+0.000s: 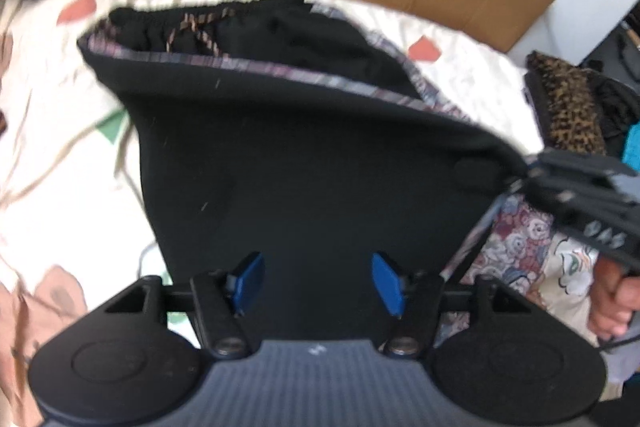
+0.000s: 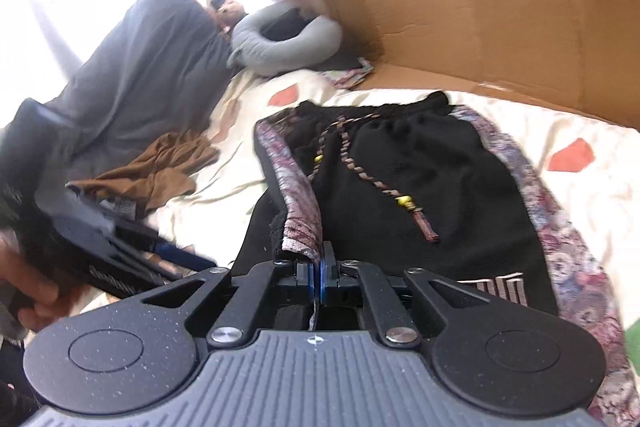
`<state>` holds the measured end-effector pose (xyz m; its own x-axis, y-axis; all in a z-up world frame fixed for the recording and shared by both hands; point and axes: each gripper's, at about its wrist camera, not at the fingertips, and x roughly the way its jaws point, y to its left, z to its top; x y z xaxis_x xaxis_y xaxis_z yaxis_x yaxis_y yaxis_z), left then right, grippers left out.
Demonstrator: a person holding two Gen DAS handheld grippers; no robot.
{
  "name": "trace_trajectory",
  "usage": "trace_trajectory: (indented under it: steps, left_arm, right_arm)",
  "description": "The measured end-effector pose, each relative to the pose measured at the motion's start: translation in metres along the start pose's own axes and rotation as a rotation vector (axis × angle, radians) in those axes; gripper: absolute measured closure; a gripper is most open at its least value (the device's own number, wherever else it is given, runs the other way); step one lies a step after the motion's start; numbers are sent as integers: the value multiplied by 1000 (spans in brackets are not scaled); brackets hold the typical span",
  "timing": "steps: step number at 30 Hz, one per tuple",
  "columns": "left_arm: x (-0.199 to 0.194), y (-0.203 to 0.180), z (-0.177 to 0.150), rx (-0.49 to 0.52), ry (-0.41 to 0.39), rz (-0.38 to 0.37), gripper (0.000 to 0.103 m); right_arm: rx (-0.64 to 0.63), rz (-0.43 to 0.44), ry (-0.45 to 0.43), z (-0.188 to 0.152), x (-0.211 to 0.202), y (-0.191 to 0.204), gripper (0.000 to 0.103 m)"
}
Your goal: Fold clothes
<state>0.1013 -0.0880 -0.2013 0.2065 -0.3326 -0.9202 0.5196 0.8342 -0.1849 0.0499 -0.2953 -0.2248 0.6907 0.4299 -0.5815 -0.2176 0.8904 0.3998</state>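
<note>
Black shorts (image 2: 420,195) hem clamped in right gripper (image 2: 319,273); left gripper (image 1: 318,281) spread, seemingly just above fabric.

Cardboard box (image 2: 480,39) walls far side; brown garment (image 2: 160,167) left; bedsheet (image 2: 560,195) right open.

Shorts (image 2: 420,187) on bedsheet (image 2: 580,195), cardboard (image 2: 480,27) seemingly behind them

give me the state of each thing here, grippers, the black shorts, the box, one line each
left gripper: open, over the black fabric.
right gripper: shut on the shorts' patterned edge.
black shorts: partly folded, drawstring loose.
cardboard box: flaps open.
brown garment: crumpled on the bedsheet.
</note>
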Motion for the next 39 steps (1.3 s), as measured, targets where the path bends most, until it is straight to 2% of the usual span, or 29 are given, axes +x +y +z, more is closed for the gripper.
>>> trace_trajectory:
  steps: [7,15,23,27,29,31,34,36,37,38,39]
  left_arm:
    - [27,-6,-15,-94,82,67,38]
    - [32,-3,-49,-242,109,169,38]
    - [19,-2,-97,-433,89,190,41]
    - [2,-3,-115,-531,40,199,46]
    - [-4,-6,-122,-601,13,180,46]
    - [-3,-17,-123,-643,9,123,46]
    - [0,-36,-116,-651,-2,85,46]
    - [2,-37,-115,-678,2,67,46]
    - [3,-34,-115,-697,7,68,46]
    - [4,-32,-116,-715,12,68,46]
    - [4,-29,-117,-734,17,69,46]
  right_arm:
    - [107,-59,-36,-13,-25,-41,102]
    - [214,-130,-59,-35,-47,-82,102]
    - [381,-224,-52,-58,-59,-125,102]
    - [414,-264,-22,-65,-62,-138,102]
    - [424,-262,-6,-69,-65,-143,102]
    - [433,-257,19,-71,-69,-146,102]
    - [467,-305,60,-76,-73,-154,98]
    - [502,-327,86,-80,-77,-160,91]
    - [522,-328,99,-82,-79,-163,85]
    - [540,-319,107,-83,-84,-166,72]
    - [544,-330,118,-82,-90,-166,67]
